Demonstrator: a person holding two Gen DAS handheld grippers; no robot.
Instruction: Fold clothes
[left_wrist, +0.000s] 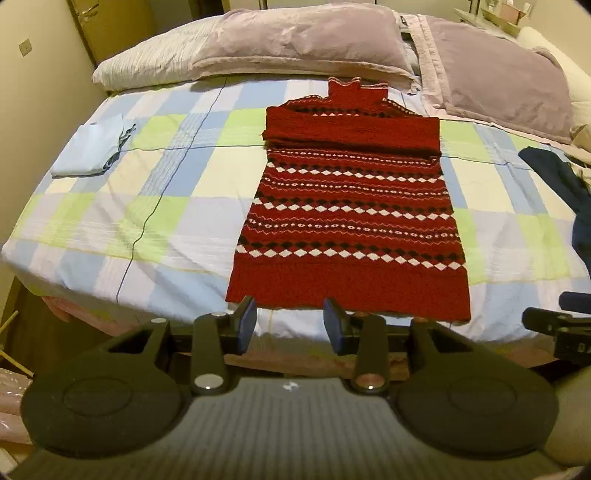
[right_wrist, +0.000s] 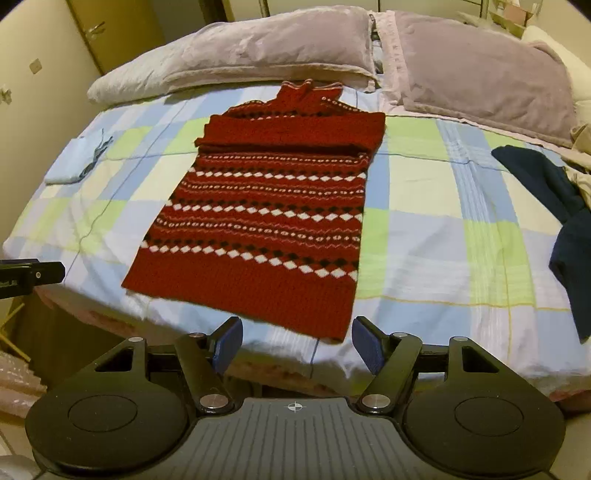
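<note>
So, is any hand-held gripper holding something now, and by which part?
Nothing is held. The left hand-held gripper and right hand-held gripper are both open, short of the red sweater hem.

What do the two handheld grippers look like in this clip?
Both the left gripper and right gripper are matte black, with two round discs, silver pivot screws, a ribbed grey centre plate with a crosshair mark, and fingers with dark blue pads.

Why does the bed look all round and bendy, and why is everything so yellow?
Both wrist views use fisheye lenses, so the bed bulges and the corners go black; warm indoor light yellows the left wrist view's wall; in the right wrist view the red sweater looks slightly soft.
</note>
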